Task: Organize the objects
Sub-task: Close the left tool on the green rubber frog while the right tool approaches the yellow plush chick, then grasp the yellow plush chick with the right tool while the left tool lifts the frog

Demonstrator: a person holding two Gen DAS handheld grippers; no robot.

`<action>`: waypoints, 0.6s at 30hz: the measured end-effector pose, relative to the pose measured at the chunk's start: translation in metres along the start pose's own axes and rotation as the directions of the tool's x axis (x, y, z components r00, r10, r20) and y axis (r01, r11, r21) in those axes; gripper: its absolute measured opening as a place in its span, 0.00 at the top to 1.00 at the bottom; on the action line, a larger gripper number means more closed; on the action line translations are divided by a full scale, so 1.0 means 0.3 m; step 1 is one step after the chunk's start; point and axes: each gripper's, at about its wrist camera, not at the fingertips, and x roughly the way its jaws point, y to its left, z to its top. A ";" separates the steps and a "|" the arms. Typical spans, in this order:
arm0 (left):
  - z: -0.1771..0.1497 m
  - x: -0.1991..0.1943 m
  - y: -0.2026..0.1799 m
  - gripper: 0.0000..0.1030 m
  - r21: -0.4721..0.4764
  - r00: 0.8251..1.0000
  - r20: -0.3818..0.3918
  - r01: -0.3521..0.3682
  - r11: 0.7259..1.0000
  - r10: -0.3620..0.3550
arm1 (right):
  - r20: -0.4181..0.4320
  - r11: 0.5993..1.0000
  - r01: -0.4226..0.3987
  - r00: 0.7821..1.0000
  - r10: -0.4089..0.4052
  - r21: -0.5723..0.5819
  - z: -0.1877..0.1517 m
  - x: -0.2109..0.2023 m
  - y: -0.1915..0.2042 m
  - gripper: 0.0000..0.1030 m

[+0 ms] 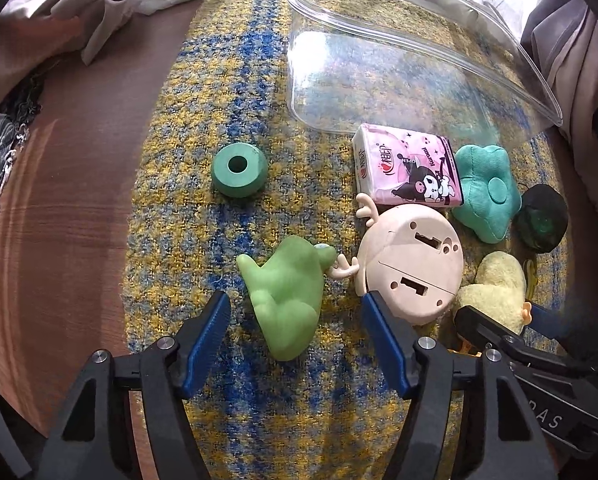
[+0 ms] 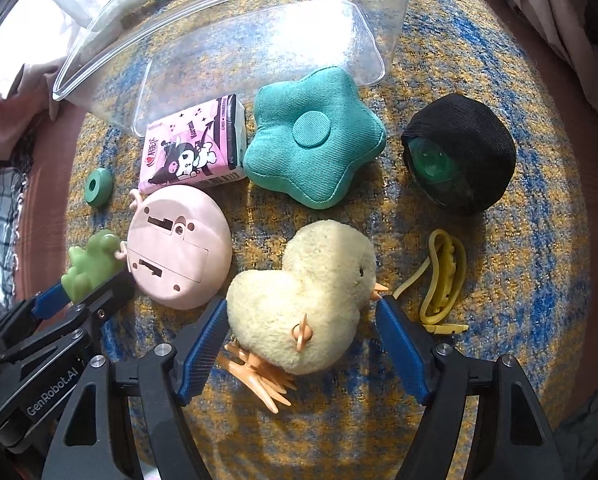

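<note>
Step in hand: both grippers had come to straddle a toy apiece, seemingly the approach before a double pick-up toward the clear plastic container [image 2: 99, 52].
Green squishy figure [image 1: 285, 300]: lay on the woven mat between the blue pads of the left gripper [image 1: 295, 334]; the jaws stood at a middling width, and a gap showed on either side of the toy, so nothing was gripped.
Plush chick [image 2: 299, 300]: lay on its side, orange feet toward the camera, between the pads of the right gripper [image 2: 301, 338]; the left pad appeared just beside the fluff and the right pad near the beak, but a firm press could not be confirmed.
Pink round toy [image 2: 179, 248]: lay underside up between the two toys, touching the green figure's end.
Further objects: a pink tissue pack [image 2: 195, 148], a teal star cushion [image 2: 315, 140], a black-wrapped ball [image 2: 459, 152], a yellow band [image 2: 443, 276] and a green ring [image 1: 239, 170] lay on the yellow-and-blue mat [image 1: 227, 80].
Container: lay at the far edge of the mat, apparently holding nothing.
Next move, judged: each pair of jaws would need to narrow onto its toy before lifting toward the container.
</note>
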 end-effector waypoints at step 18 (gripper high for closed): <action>-0.040 -0.014 0.019 0.65 -0.027 0.998 0.035 0.048 0.998 -0.047 | -0.001 1.000 -0.007 1.000 0.007 0.003 -0.075 -0.044 -0.021 0.30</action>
